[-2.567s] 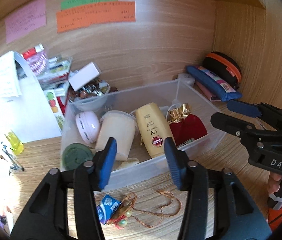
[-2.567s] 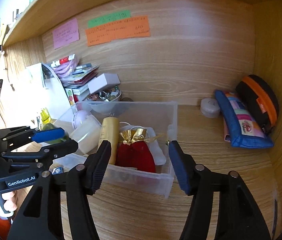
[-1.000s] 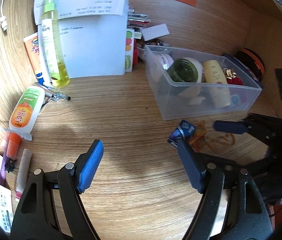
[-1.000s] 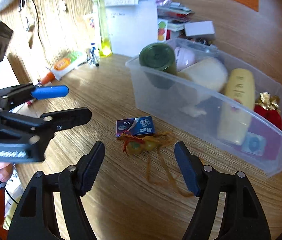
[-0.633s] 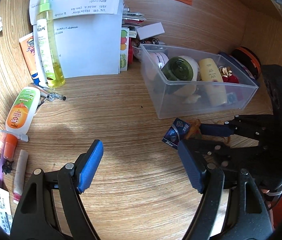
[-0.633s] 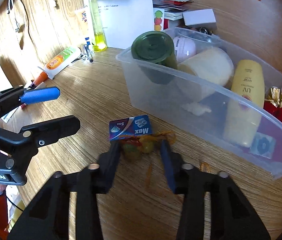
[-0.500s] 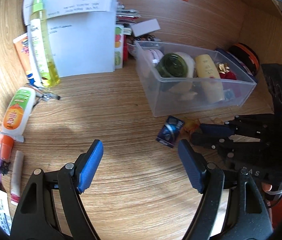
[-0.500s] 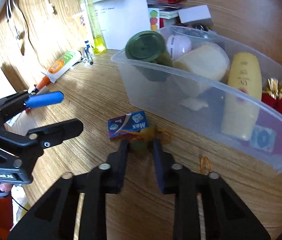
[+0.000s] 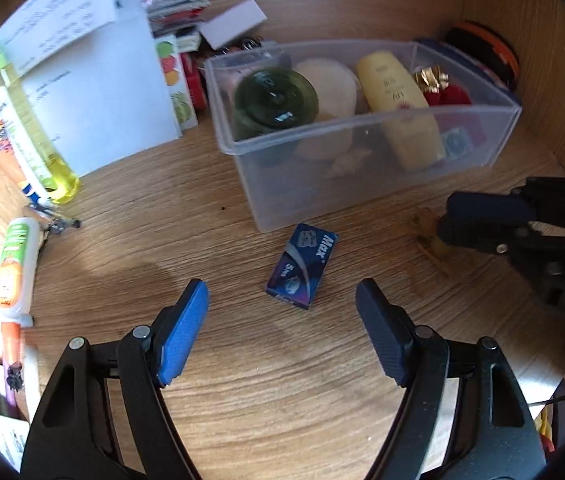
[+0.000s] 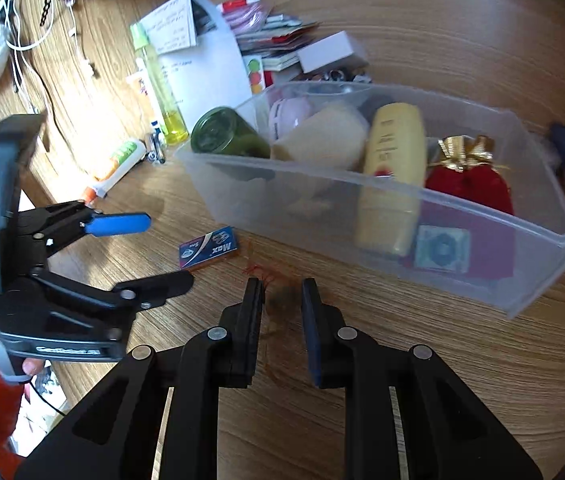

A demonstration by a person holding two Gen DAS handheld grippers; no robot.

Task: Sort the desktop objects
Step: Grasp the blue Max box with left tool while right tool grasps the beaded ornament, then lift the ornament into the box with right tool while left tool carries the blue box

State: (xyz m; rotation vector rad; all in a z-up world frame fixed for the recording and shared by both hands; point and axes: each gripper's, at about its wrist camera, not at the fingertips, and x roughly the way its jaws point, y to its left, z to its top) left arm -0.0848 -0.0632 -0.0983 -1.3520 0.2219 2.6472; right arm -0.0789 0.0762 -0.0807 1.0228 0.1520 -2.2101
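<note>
Right tool [image 10: 281, 300]: narrowed right down, pinching the beaded charm [image 10: 282, 297] on its orange cord; the charm is blurred between the pads, just above the bench [image 10: 422, 360].
Left tool [image 9: 282, 332]: spread wide, nothing in it, hovering over the bench with the blue box between and just beyond its tips.
Blue "Max" box [image 9: 302, 265]: flat on the bench, just in front of the clear bin's near wall, apart from the charm.
Clear plastic bin [image 10: 534, 236]: holds a green jar [image 10: 224, 136], a cream tub [image 10: 322, 136], a yellow sunscreen bottle [image 10: 392, 168] and a red pouch with gold trim [image 10: 468, 180].
Behind the bin: white folded paper [image 9: 82, 80] and a tall yellow spray bottle [image 9: 30, 128].
Far left: an orange-and-white tube [image 9: 16, 268] lying on the bench.
</note>
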